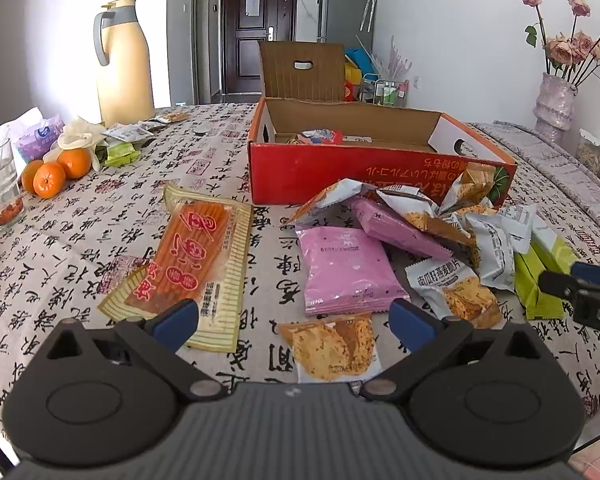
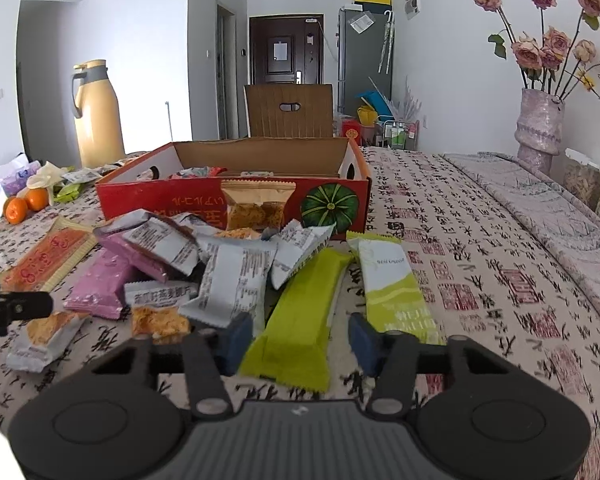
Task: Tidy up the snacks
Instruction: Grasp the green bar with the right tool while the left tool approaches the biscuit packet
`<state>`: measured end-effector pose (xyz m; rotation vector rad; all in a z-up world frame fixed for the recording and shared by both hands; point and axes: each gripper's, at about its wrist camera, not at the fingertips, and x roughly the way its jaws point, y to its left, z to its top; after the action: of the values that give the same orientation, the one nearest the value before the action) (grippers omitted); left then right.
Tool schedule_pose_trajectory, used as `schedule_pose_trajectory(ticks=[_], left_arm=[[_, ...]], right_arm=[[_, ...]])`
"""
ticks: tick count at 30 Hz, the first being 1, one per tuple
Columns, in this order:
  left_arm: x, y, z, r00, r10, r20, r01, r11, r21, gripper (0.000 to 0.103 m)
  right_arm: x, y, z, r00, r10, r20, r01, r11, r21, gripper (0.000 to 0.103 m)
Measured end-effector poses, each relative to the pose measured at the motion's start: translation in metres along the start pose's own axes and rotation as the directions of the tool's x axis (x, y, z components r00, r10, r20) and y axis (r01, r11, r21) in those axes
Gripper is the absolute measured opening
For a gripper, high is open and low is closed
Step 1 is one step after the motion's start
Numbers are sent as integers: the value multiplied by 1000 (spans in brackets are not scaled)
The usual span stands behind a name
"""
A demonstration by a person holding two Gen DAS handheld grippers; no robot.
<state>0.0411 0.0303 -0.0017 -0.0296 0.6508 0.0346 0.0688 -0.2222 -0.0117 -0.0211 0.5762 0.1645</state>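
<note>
You see a red cardboard box [image 2: 140, 200] printed with a green pumpkin [image 2: 329, 207], two lime-green snack packets [image 2: 306, 312], pink foil packets [image 1: 346, 270], an orange-and-cream striped packet [image 1: 192, 258], and a beige cloth-covered surface [image 2: 480, 280] patterned with black calligraphy.

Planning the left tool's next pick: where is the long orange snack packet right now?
In the left wrist view, the long orange snack packet lies flat on the tablecloth, left of the pink packet and in front of the red box's left corner.
</note>
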Motion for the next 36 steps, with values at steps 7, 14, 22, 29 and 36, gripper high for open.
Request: schedule_pose_trajectory(ticks=[7,14,22,29,36], left_arm=[[6,0,1,1000,-2,-9,2,1000,-2,103],[12,6,2,1000,17,-19,-18,1000,-13,103],[15,6,3,1000,15,-28,-15,1000,-13,103],[15,8,4,999,31,-31,-32,999,-21,103],[11,4,3,999,30,-28,-30,999,-16,103]], right_arm=[[37,-1,20,998,-2,-60,2,1000,-4,45],[64,3,19,994,-50,-99,46,998,-36,40],[62,-4,18,995,-35,-89,33,999,-29,33],[45,-15,17,999,-42,-19,43,999,23,31],[11,-24,22,992,-74,98,69,996,51,31]])
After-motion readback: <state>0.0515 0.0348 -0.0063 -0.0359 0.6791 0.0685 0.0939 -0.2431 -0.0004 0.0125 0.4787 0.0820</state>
